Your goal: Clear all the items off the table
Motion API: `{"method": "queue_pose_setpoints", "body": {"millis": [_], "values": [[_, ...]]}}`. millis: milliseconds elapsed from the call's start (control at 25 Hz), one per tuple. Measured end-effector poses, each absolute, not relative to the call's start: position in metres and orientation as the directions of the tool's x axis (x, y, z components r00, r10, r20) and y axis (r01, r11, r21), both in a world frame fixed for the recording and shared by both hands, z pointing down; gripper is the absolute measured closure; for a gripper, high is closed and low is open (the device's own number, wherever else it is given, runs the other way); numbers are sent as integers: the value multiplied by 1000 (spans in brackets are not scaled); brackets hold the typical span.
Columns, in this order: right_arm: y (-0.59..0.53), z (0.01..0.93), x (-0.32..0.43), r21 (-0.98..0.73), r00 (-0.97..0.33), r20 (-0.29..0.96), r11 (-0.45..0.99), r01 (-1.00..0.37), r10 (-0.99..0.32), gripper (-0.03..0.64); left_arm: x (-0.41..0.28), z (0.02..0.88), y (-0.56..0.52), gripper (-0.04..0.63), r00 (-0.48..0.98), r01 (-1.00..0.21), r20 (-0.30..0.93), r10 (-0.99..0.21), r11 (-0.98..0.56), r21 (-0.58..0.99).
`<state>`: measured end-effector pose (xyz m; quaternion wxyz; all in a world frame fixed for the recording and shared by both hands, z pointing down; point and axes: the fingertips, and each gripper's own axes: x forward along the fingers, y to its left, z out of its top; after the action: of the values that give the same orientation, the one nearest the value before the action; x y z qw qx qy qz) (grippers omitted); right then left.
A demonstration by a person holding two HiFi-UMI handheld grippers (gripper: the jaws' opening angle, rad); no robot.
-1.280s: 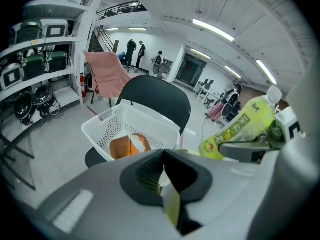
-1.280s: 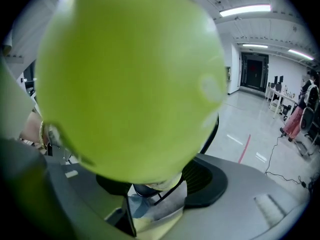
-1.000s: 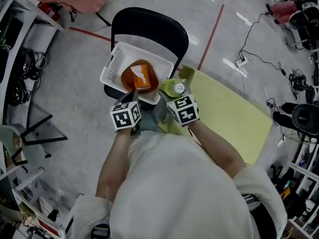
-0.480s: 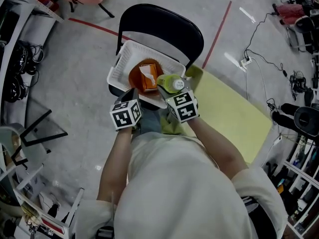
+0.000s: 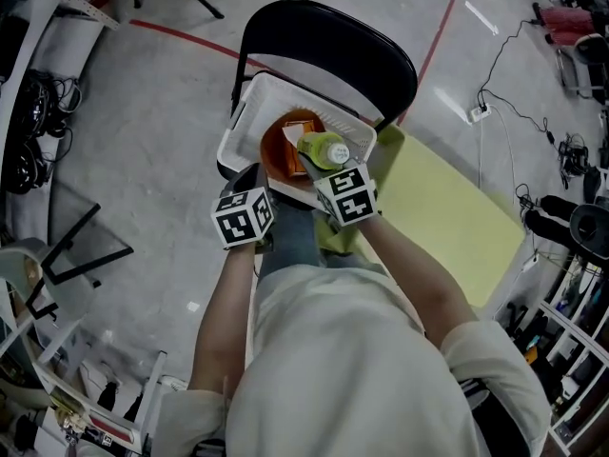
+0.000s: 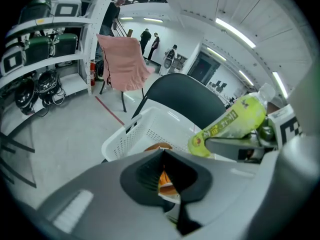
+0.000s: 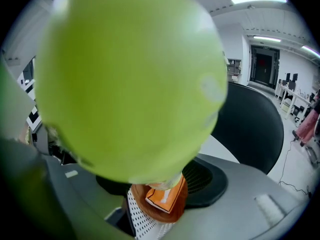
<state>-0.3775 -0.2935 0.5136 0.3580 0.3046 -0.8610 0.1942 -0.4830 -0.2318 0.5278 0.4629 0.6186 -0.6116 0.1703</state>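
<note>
Two things already lie in the white basket (image 5: 249,112) on the black chair (image 5: 333,46): a glossy orange-brown bowl (image 5: 274,143), round and shallow, and a small orange carton (image 7: 162,196) resting in it. Your right gripper (image 5: 328,165) has its jaws spread wide around the green bottle (image 5: 324,149), a smooth plastic cylinder with a printed label and a pale cap, held tilted above the basket's table-side edge and not yet set down. Your left gripper (image 5: 255,181) is fully closed with nothing in it, just beside the basket's near edge. The yellow-green table (image 5: 447,217) looks flat, matte and bare where it shows, though your body hides its near edge, so the clearing seems nearly finished. The basket's walls are perforated rigid plastic.
</note>
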Motion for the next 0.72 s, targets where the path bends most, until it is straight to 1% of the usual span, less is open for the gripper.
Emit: {"method": "queue_pose_setpoints", "body": {"millis": [280, 520, 720], "values": [[-310, 539, -408, -120, -552, 749, 744, -657, -367, 342, -501, 544, -246, 586, 202, -914, 791, -578, 180, 365], [-326, 566, -429, -113, -542, 757, 743, -660, -366, 342, -510, 562, -254, 586, 198, -939, 813, -548, 131, 318], [-340, 592, -438, -99, -519, 773, 738, -667, -366, 342, -511, 577, -261, 586, 225, -930, 818, -529, 133, 342]]}}
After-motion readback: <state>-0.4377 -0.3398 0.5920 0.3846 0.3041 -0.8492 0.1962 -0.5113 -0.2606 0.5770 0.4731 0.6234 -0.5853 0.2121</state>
